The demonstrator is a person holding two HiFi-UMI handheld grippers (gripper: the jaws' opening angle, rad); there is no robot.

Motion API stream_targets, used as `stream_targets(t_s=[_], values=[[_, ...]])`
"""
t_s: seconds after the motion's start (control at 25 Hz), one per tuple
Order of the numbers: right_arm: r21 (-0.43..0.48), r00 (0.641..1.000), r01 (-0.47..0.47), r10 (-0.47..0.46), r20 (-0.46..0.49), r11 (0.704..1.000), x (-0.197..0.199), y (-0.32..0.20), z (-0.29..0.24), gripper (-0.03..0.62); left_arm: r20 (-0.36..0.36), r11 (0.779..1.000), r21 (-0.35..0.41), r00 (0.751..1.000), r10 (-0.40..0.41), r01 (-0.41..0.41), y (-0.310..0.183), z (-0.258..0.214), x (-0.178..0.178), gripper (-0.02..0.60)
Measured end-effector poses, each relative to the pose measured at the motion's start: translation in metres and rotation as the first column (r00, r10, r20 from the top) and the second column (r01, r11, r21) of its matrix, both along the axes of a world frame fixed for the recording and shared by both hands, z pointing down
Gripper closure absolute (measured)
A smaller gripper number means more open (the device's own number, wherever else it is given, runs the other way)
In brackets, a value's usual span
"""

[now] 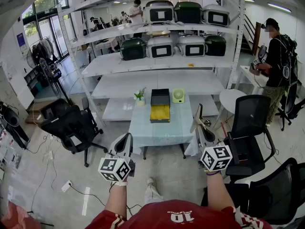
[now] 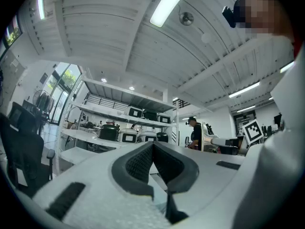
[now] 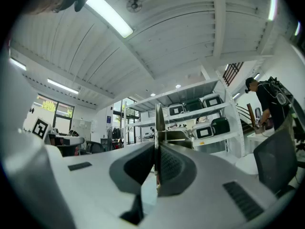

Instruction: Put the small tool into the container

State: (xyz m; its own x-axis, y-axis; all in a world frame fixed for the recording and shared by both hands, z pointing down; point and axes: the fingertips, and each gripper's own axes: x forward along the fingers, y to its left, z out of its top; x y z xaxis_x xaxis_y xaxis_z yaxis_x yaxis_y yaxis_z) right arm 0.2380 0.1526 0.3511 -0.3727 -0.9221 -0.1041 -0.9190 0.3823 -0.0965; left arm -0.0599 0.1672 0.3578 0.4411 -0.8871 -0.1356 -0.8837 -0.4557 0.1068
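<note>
Left tool closed, empty; right tool clamps one thin metal blade; one container on the desk.

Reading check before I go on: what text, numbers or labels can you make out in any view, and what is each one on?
"10": white number on the person's red shirt, upside down in the head view.
Marker cubes: black-and-white square patterns only, no letters.
Front panels of the shelf appliances: too small to read.
Blue sign on the left wall: too small to read.
Both gripper views: no readable text.
</note>
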Motion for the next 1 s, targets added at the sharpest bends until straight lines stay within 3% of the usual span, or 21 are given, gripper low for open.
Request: stream_targets(t_s=[0.64,1.0], values=[[0.03,0.999,0.027,-0.026,-0.038,0.999,-0.014,0.006,-0.013,0.588,0.006,0.999,0.04,1.0,0.001,-0.002,0.011,-0.018,0.004,0.583],[0.036,1.0,0.023,-0.023,-0.011,0.999,-0.012,0.014,-0.016,0.588,-0.002,0.999,0.035,1.0,-0.001,0.001,0.014,-0.018,0.005,0.583]])
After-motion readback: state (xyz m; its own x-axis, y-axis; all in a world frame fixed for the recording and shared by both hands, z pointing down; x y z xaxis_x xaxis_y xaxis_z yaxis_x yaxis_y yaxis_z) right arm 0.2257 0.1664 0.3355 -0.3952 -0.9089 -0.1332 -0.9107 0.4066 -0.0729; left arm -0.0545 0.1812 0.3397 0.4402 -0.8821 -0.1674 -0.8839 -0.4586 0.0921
